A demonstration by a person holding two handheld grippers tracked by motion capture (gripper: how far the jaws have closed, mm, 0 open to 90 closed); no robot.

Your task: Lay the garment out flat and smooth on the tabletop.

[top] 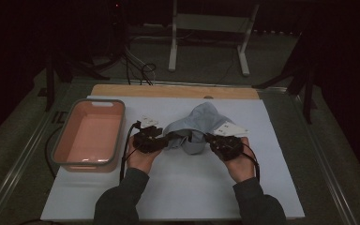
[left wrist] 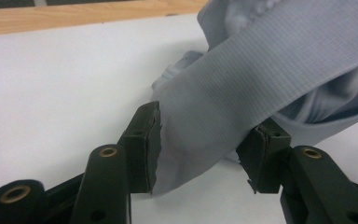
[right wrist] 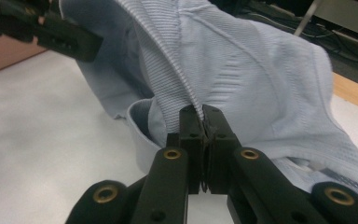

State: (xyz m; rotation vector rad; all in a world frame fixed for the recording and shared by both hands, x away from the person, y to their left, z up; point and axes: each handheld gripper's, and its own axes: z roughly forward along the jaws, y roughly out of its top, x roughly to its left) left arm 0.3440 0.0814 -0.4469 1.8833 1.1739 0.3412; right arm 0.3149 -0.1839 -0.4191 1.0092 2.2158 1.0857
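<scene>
**Blue garment held up between two hand-held grippers**

In the high view a person's hands come in from the bottom edge, each with a hand-held gripper, and a light blue garment [top: 198,127] is bunched at the centre of the frame on the white sheet [top: 178,187] that covers the bench [top: 168,90]. The left hand-held gripper [top: 165,139] is at the garment's left edge, the right hand-held gripper [top: 209,138] at its right edge, with the cloth rising to a peak between and behind them.

In the left gripper view the jaws stand partly apart at the bottom of the frame. A flat band of the garment [left wrist: 261,79] runs down from the upper right and passes between them; its left edge lies against the left jaw, and the right jaw sits at or under the band's other edge. The pads do not press it from both sides.

In the right gripper view the jaws are closed tight at the lower centre, pinching a ribbed edge of the garment [right wrist: 242,70], which fans out above and to the right of them. The other hand-held gripper shows in the upper left corner of that frame.

A pink tub [top: 90,133] with a grey rim stands on the left of the sheet, just beside the left hand.
</scene>
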